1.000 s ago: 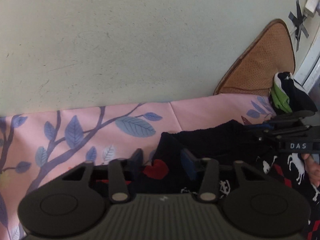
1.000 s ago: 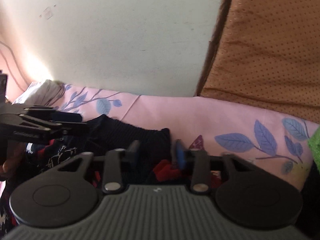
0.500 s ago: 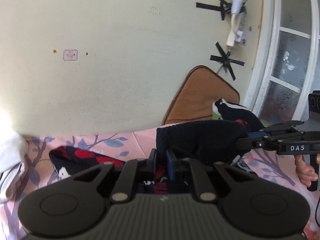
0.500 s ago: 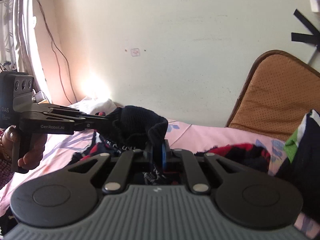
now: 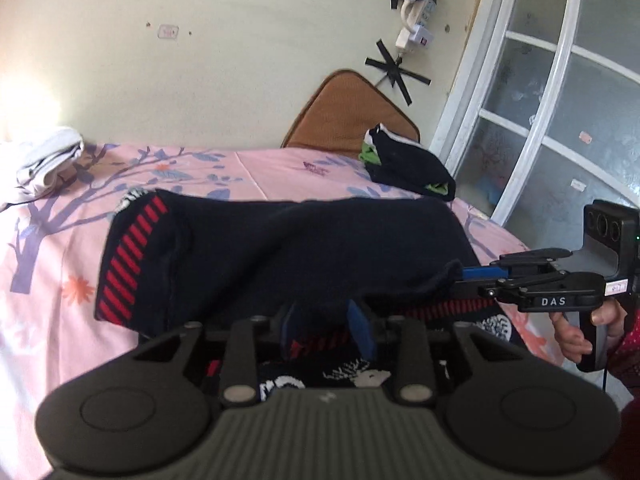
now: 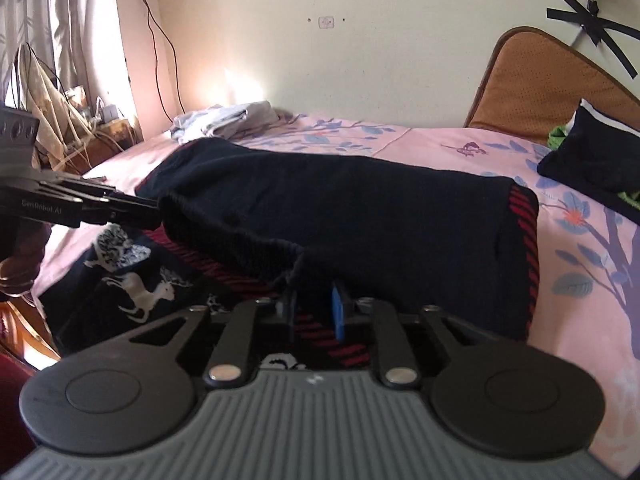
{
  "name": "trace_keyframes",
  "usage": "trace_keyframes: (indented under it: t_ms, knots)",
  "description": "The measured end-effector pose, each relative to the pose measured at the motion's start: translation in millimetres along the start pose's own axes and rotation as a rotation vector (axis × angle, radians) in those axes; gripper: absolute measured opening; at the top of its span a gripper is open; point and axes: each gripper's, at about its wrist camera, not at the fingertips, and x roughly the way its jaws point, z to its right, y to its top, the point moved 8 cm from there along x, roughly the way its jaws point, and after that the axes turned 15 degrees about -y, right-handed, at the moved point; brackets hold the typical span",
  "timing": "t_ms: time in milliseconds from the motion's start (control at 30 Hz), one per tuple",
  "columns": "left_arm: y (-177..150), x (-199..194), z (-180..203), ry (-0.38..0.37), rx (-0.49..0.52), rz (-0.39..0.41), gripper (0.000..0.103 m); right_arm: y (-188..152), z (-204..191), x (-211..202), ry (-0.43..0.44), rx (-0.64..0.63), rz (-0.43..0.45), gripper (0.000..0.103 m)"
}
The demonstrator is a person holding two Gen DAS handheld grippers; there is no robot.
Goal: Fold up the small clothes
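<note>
- left gripper [image 5: 327, 328]: jaws have just been opening, now parted. Sweater hem lies by the pads, nothing pinched.
- right gripper [image 6: 314, 314]: same, jaws have just been opening, a gap shows between the blue pads. Knit edge drapes just ahead of them, not clamped.
- Half a second ago both were clamped on the black sweater [image 5: 280, 256] and held it up; now it lies on the pink bedsheet [image 5: 52, 320], far half laid over the near half, red-striped cuff at the fold edge.
- Read: this fold looks released and done; next likely a second fold or tidy-up.
- Around: folded dark clothes [image 5: 408, 170] by the brown cushion [image 5: 348, 114], white cloth pile [image 5: 48, 162] far left. All well apart from the sweater, nothing blocking.
</note>
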Motion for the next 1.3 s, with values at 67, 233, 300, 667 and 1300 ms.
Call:
trace_keyframes:
  t_ms: [67,233,300,667,1300]
  knots:
    - [12.3,-19.2,-4.8,0.001,-0.026,0.07,0.033,9.8,7.8,-17.0,0.034,0.063,0.049,0.033]
    - [45.9,-15.9,-33.4,0.053,-0.064,0.159,0.031,35.2,39.2,-32.1,-0.041,0.216,0.16,0.033]
    - [50.5,4.9,-47.0,0.054,-0.085,0.13,0.03,39.9,44.4,-21.1,-0.103,0.215,0.153,0.035]
    - [59.2,105.5,-103.2,0.245,-0.098,0.037,0.018,6.7,116.8,58.2,-0.195,0.534,-0.009,0.002]
    - [11.9,89.8,-40.8,0.17,-0.002,-0.014,0.037,20.3,-1.5,85.3,-0.042,0.28,0.021,0.03]
